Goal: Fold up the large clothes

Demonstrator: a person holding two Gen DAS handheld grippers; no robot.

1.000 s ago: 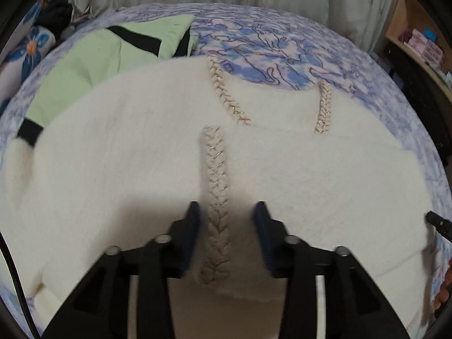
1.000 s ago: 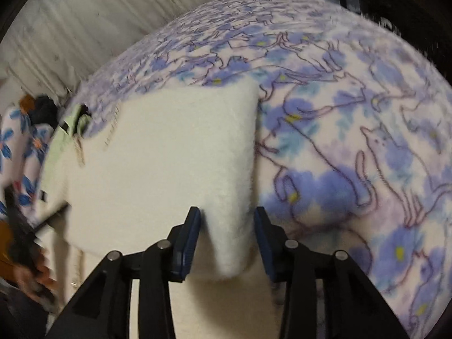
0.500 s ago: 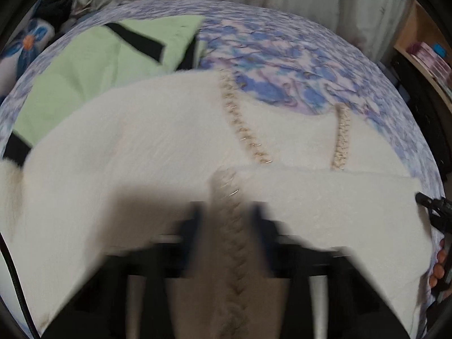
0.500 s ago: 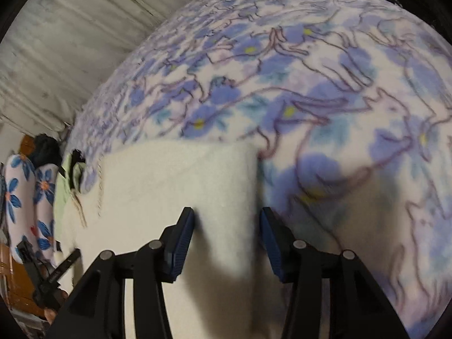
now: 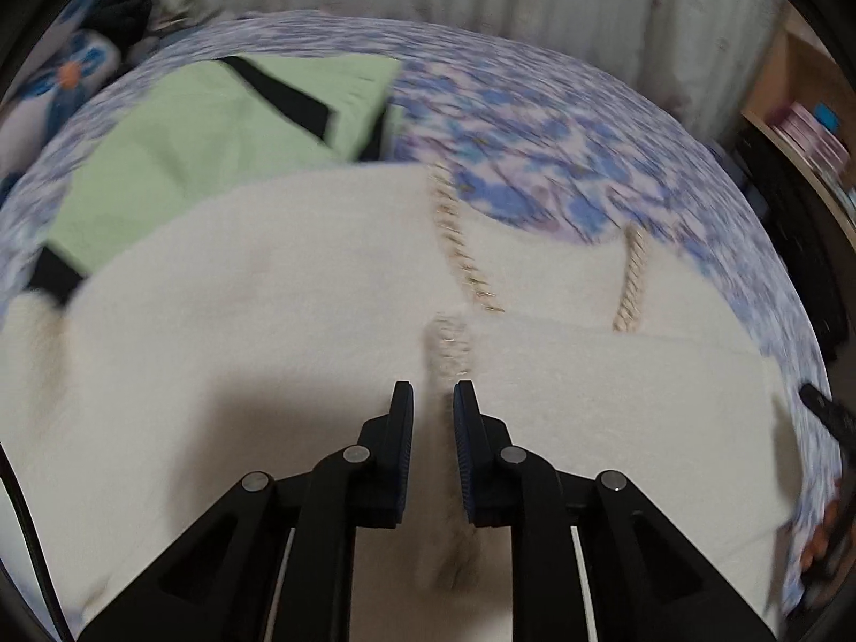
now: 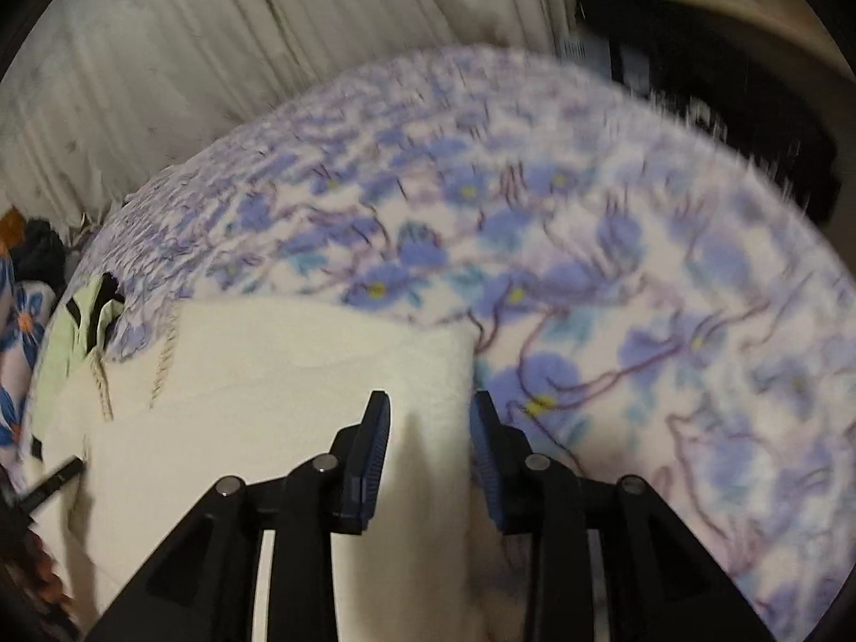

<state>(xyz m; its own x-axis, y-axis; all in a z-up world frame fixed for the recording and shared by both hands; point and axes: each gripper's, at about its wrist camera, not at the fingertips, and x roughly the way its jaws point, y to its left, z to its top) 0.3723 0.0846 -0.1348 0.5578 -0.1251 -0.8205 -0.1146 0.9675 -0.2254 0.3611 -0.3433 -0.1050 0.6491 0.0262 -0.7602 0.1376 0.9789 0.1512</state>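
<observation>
Left gripper jaws pinch the cream sweater's braided trim; right gripper jaws spread, straddling the sweater's right edge. Sweater lies flat on the floral bed cover, folded flap running left-right. Green garment beyond; bare cover right.

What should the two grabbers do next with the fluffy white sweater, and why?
Probably carry the pinched edge forward over the white sweater and lay it flat. The left gripper is nearly closed on the braided trim. The right gripper straddles the sweater's corner by the flowery blanket, jaws wider apart.
</observation>
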